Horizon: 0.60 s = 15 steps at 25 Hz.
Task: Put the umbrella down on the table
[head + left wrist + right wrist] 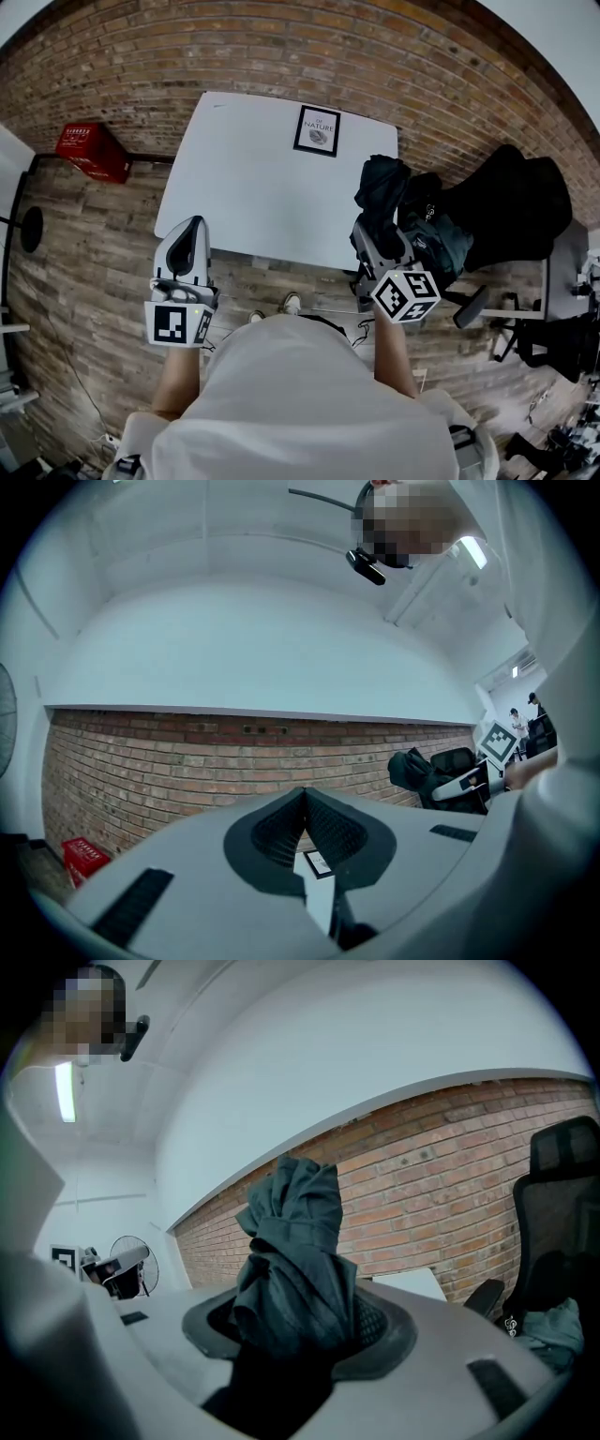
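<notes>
Nearest the person, the left hand-held gripper has its jaws pressed together on nothing, at the near edge of the white worktop. The right hand-held gripper pinches the folded dark umbrella, which juts past its jaws over the worktop's right edge. Farther back, a framed picture lies on the worktop near the brick wall.

Umbrella dark teal-grey. Worktop white. Wall red-brown brick. Crate red. Picture frame black, white inside. Left gripper pale grey, black pads; its marker cube black-and-white squares. Floor grey-brown planks. Chair black.
</notes>
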Each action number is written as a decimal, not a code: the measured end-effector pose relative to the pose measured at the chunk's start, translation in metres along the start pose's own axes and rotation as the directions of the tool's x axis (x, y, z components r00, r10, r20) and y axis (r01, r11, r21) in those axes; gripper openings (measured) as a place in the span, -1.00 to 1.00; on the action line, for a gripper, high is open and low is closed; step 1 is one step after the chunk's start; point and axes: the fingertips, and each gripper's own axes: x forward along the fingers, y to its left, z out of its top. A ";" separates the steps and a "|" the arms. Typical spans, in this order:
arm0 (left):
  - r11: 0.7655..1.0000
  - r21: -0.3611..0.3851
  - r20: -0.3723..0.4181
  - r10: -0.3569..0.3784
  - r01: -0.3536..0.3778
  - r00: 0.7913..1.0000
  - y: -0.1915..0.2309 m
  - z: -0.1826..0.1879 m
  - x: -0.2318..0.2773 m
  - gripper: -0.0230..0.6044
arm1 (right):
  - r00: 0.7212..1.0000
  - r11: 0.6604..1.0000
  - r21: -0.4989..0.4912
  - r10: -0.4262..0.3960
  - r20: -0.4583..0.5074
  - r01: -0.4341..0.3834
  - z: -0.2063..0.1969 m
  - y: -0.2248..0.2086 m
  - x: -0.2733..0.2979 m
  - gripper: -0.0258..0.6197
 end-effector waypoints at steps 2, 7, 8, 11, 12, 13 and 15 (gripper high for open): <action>1.000 -0.003 -0.009 0.003 -0.003 1.000 -0.001 -0.003 -0.001 -0.85 | 1.000 1.000 0.000 0.004 -0.006 -0.004 -0.001 0.000 0.001 -0.19; 0.999 -0.010 -0.032 0.036 -0.037 0.999 0.005 -0.012 -0.009 -0.85 | 0.999 1.000 -0.001 0.016 -0.034 -0.016 -0.008 -0.001 0.010 -0.19; 0.999 -0.011 -0.036 0.046 -0.046 0.998 0.007 -0.013 -0.011 -0.85 | 0.999 1.000 0.001 0.020 -0.041 -0.020 -0.010 -0.001 0.012 -0.19; 0.997 -0.012 -0.047 0.071 -0.072 0.996 0.013 -0.016 -0.016 -0.85 | 0.997 0.999 0.006 0.046 -0.063 -0.045 -0.016 0.004 0.022 -0.19; 0.997 -0.012 -0.048 0.079 -0.080 0.996 0.014 -0.017 -0.017 -0.85 | 0.996 0.998 0.008 0.057 -0.075 -0.056 -0.020 0.005 0.027 -0.19; 0.996 -0.014 -0.049 0.087 -0.088 0.995 0.016 -0.017 -0.019 -0.85 | 0.994 0.998 0.011 0.068 -0.091 -0.067 -0.025 0.007 0.033 -0.19; 0.994 -0.016 -0.055 0.103 -0.104 0.993 0.019 -0.019 -0.021 -0.85 | 0.988 0.997 0.008 0.082 -0.129 -0.081 -0.037 0.007 0.045 -0.19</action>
